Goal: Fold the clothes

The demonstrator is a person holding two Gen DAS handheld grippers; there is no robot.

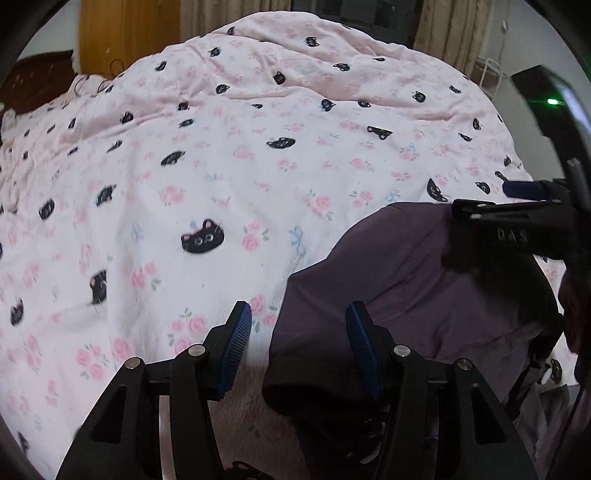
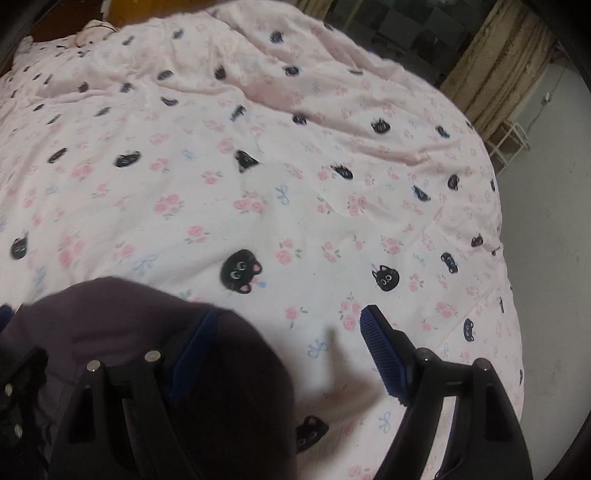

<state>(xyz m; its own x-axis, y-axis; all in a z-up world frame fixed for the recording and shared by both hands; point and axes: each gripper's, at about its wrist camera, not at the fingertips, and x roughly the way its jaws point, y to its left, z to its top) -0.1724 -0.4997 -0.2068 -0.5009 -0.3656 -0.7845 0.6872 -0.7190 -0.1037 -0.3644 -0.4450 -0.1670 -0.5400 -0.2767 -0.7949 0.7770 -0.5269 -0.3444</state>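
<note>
A dark purple garment (image 1: 399, 295) lies bunched on a pink quilt (image 1: 221, 166) printed with black cat faces. My left gripper (image 1: 299, 347) is open; the garment's left edge hangs between its blue pads, touching neither. My right gripper (image 2: 291, 354) is open too; its left finger (image 2: 192, 350) rests against the garment (image 2: 129, 332), its right finger is over bare quilt (image 2: 295, 203). The right gripper also shows in the left wrist view (image 1: 491, 206), lying sideways on the garment's far edge.
The quilt covers a bed that fills both views. A wooden headboard (image 1: 33, 81) and curtains (image 1: 454, 29) stand behind it. The bed's right edge drops to a pale floor (image 2: 546, 221), with a white rack (image 2: 509, 144) near the wall.
</note>
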